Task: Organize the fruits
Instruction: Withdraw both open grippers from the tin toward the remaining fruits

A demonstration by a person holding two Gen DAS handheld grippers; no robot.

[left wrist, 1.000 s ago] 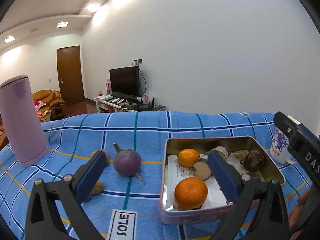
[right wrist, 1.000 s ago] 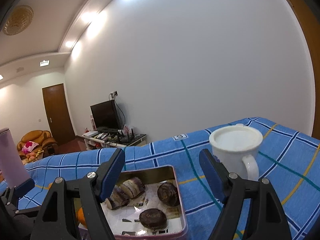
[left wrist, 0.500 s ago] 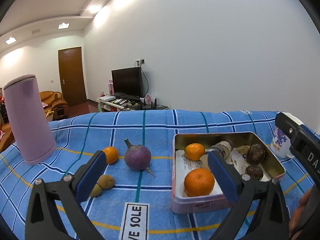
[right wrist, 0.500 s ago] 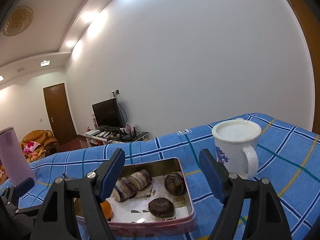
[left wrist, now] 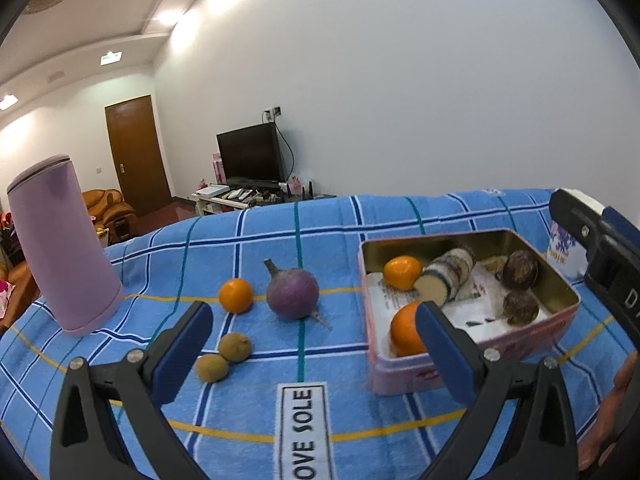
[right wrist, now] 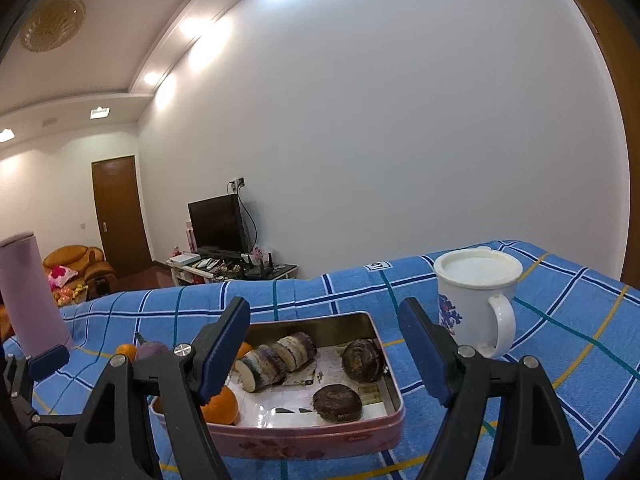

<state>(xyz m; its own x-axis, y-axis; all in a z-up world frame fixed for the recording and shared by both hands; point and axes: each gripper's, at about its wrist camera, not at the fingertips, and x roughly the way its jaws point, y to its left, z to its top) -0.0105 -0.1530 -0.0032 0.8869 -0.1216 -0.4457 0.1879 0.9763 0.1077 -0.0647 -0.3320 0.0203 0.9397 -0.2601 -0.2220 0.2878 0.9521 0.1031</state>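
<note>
1. Standing at the far left of the blue checked cloth (left wrist: 340, 232), a tall lilac tumbler (left wrist: 60, 248) is seen upright.
2. To its right, a loose orange (left wrist: 236, 295) is found on the cloth, just beside a purple radish-like root (left wrist: 293, 294).
3. Nearer the camera, two small brownish-green fruits (left wrist: 224, 356) are placed side by side, touching each other, next to the left finger of the left gripper (left wrist: 312, 340).
4. The left gripper is held with its jaws spread wide and nothing is caught between them; a printed label on the cloth (left wrist: 306, 428) is framed below it.
5. Further right, a pink-walled metal tin (left wrist: 472, 368) is set on the cloth; two oranges, a sliced purple-skinned roll and two dark round pieces are contained in it.
6. In the right wrist view, the right gripper (right wrist: 324, 344) is held above the near side of the tin (right wrist: 320, 436), its jaws likewise wide apart and gripping nothing.
7. At the far right, a white lidded mug (right wrist: 476, 300) with a blue pattern is stood just beside the tin.
</note>
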